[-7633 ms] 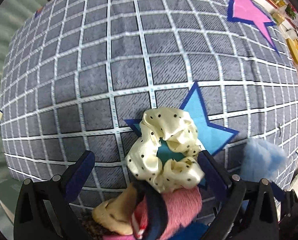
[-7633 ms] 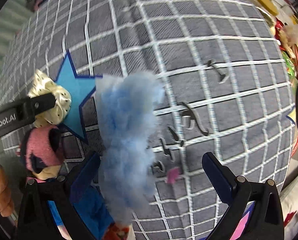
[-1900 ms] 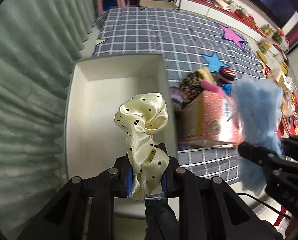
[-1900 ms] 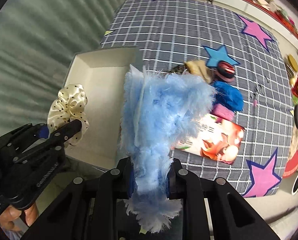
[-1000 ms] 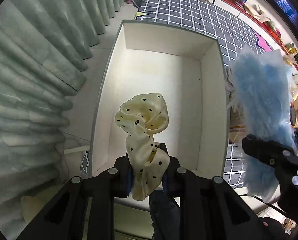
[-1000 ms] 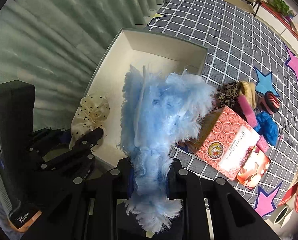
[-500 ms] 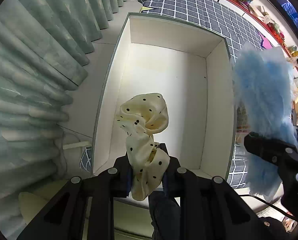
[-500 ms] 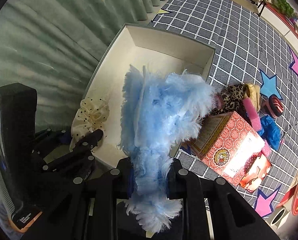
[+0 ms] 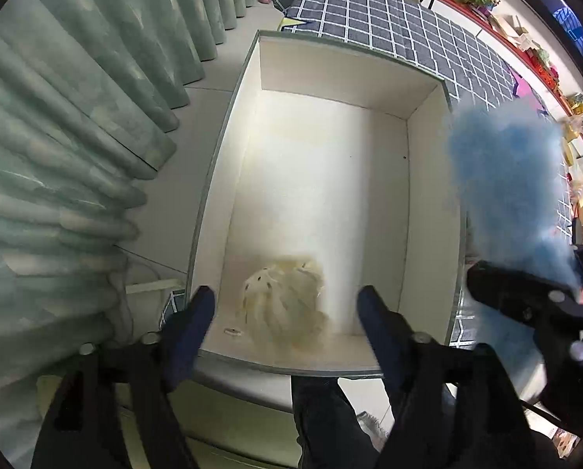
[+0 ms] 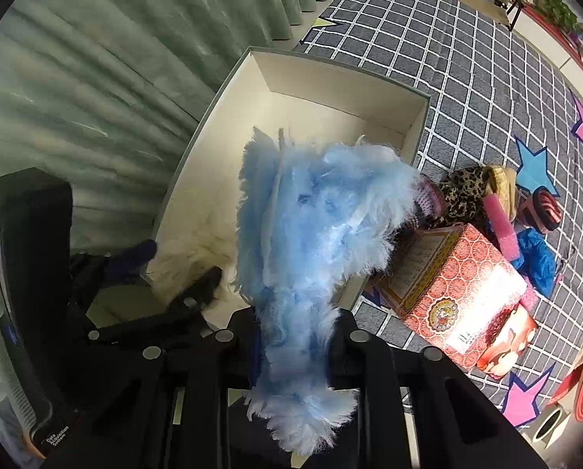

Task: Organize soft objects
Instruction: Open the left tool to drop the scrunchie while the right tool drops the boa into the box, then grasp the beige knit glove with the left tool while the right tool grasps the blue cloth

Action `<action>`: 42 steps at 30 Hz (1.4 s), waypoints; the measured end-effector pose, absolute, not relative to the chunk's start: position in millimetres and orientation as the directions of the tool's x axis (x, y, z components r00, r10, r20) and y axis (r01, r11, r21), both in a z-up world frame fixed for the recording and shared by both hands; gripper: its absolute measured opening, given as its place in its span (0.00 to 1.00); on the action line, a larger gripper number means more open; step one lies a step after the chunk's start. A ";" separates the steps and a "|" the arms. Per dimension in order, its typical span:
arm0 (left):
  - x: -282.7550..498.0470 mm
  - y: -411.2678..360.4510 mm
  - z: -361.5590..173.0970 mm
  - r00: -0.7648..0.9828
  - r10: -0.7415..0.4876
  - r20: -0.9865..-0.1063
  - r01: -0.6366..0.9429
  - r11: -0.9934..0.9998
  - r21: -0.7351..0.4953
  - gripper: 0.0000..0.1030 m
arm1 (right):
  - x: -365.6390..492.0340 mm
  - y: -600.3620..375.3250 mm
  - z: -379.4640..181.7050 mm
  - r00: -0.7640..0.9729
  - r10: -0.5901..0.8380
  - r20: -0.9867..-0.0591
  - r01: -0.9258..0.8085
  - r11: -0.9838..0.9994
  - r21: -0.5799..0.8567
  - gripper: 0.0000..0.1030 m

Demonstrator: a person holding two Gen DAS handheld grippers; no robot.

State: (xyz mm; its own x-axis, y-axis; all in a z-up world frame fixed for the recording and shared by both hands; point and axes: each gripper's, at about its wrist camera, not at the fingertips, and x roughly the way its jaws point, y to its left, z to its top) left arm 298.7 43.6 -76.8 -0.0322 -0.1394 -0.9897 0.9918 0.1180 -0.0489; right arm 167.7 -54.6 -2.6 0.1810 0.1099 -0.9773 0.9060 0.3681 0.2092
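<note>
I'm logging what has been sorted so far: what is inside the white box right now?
Only the cream polka-dot scrunchie, blurred, shows in the white box, below the left gripper. In the right wrist view the blue fluffy piece covers part of the floor.

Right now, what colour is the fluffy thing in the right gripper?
Light blue fluffy piece, clearest in the right wrist view.
</note>
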 end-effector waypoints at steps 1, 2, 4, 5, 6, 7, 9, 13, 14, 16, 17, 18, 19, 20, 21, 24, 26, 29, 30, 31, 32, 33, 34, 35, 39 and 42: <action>298.3 43.6 -77.3 -0.032 -0.135 -0.990 0.992 0.120 -0.048 0.78 | 166.6 -54.7 -3.0 0.180 0.110 -0.978 0.908 0.364 0.208 0.42; 298.5 43.3 -77.6 -0.037 -0.134 -0.990 0.991 0.122 -0.054 0.80 | 165.5 -55.2 -3.1 0.178 0.106 -0.978 0.911 0.359 0.205 0.58; 300.9 42.3 -77.7 -0.049 -0.138 -0.989 0.989 0.134 -0.068 0.85 | 163.9 -55.0 -0.1 0.188 0.092 -0.978 0.914 0.349 0.208 0.65; 303.0 42.3 -77.0 -0.051 -0.146 -0.988 0.986 0.150 -0.073 0.86 | 163.5 -55.4 2.0 0.196 0.087 -0.977 0.913 0.348 0.214 0.65; 304.9 42.7 -76.7 -0.054 -0.151 -0.987 0.984 0.161 -0.078 0.89 | 163.4 -55.4 3.5 0.201 0.083 -0.976 0.911 0.349 0.217 0.65; 306.8 42.0 -76.5 -0.063 -0.148 -0.987 0.981 0.172 -0.088 0.96 | 162.9 -55.6 5.1 0.203 0.079 -0.976 0.912 0.348 0.218 0.68; 310.8 42.0 -74.8 -0.076 -0.153 -0.985 0.976 0.189 -0.104 1.00 | 158.2 -56.1 7.2 0.207 0.069 -0.976 0.919 0.329 0.218 0.82; 312.1 36.9 -70.0 -0.075 -0.168 -0.983 0.974 0.200 -0.108 1.00 | 140.9 -60.2 10.5 0.203 0.050 -0.978 0.938 0.276 0.209 0.83; 310.8 34.4 -69.0 -0.075 -0.168 -0.983 0.974 0.198 -0.108 1.00 | 134.3 -61.9 11.6 0.197 0.041 -0.980 0.945 0.258 0.201 0.83; 306.6 30.0 -66.8 -0.085 -0.165 -0.983 0.976 0.185 -0.116 1.00 | 119.2 -65.4 14.7 0.193 0.022 -0.981 0.956 0.221 0.193 0.83; 303.6 28.0 -65.5 -0.092 -0.163 -0.982 0.977 0.175 -0.120 1.00 | 111.9 -67.1 16.2 0.191 0.014 -0.981 0.961 0.204 0.190 0.83; 299.6 25.7 -64.6 -0.098 -0.159 -0.982 0.979 0.164 -0.124 1.00 | 103.8 -68.8 17.7 0.190 0.006 -0.982 0.965 0.184 0.188 0.83; 293.2 22.3 -63.4 -0.106 -0.156 -0.982 0.981 0.148 -0.129 1.00 | 92.1 -70.7 19.3 0.187 -0.003 -0.982 0.970 0.158 0.185 0.83; 290.1 20.1 -62.1 -0.110 -0.155 -0.982 0.982 0.136 -0.132 1.00 | 83.4 -71.8 20.6 0.183 -0.010 -0.983 0.974 0.138 0.180 0.83; 282.8 16.4 -60.6 -0.115 -0.154 -0.981 0.984 0.118 -0.133 1.00 | 74.0 -73.8 22.0 0.177 -0.018 -0.984 0.978 0.115 0.174 0.83; 260.4 3.9 -56.9 -0.115 -0.154 -0.981 0.991 0.054 -0.125 1.00 | 32.8 -79.9 23.0 0.149 -0.039 -0.988 0.989 0.021 0.148 0.83; 244.7 -4.6 -56.0 -0.106 -0.157 -0.982 0.994 0.016 -0.109 1.00 | 2.8 -82.7 20.6 0.135 -0.039 -0.990 0.989 -0.055 0.137 0.83; 217.3 -22.0 -55.7 -0.095 -0.144 -0.985 0.995 -0.038 -0.090 1.00 | -45.0 -84.9 10.7 0.126 -0.018 -0.992 0.976 -0.176 0.127 0.83; 208.4 -27.8 -55.2 -0.099 -0.138 -0.985 0.994 -0.053 -0.093 1.00 | -60.3 -86.1 5.4 0.125 -0.006 -0.992 0.969 -0.213 0.124 0.83; 196.1 -36.3 -54.6 -0.105 -0.130 -0.986 0.993 -0.072 -0.097 1.00 | -72.4 -85.9 1.3 0.130 0.004 -0.992 0.962 -0.243 0.125 0.83; 187.7 -43.0 -54.4 -0.103 -0.125 -0.987 0.992 -0.084 -0.093 1.00 | -86.5 -86.8 -5.2 0.136 0.014 -0.991 0.953 -0.274 0.127 0.83; 177.0 -50.8 -54.1 -0.093 -0.121 -0.988 0.992 -0.098 -0.082 1.00 | -96.7 -88.0 -9.8 0.139 0.023 -0.990 0.947 -0.294 0.127 0.83; 168.7 -56.7 -54.4 -0.084 -0.119 -0.989 0.991 -0.109 -0.071 1.00 | -108.7 -90.4 -17.1 0.143 0.035 -0.989 0.941 -0.315 0.125 0.83; 158.0 -65.6 -54.9 -0.072 -0.115 -0.991 0.991 -0.122 -0.058 1.00 | -118.3 -92.4 -22.3 0.150 0.044 -0.988 0.935 -0.331 0.127 0.83; 116.0 -100.3 -66.9 -0.056 -0.078 -0.995 0.982 -0.184 -0.041 1.00 | -135.3 -103.7 -40.3 0.186 0.061 -0.981 0.926 -0.343 0.154 0.83; 85.0 -123.9 -82.8 -0.018 -0.046 -0.999 0.973 -0.231 -0.007 1.00 | -141.1 -118.8 -60.2 0.218 0.070 -0.973 0.921 -0.343 0.181 0.83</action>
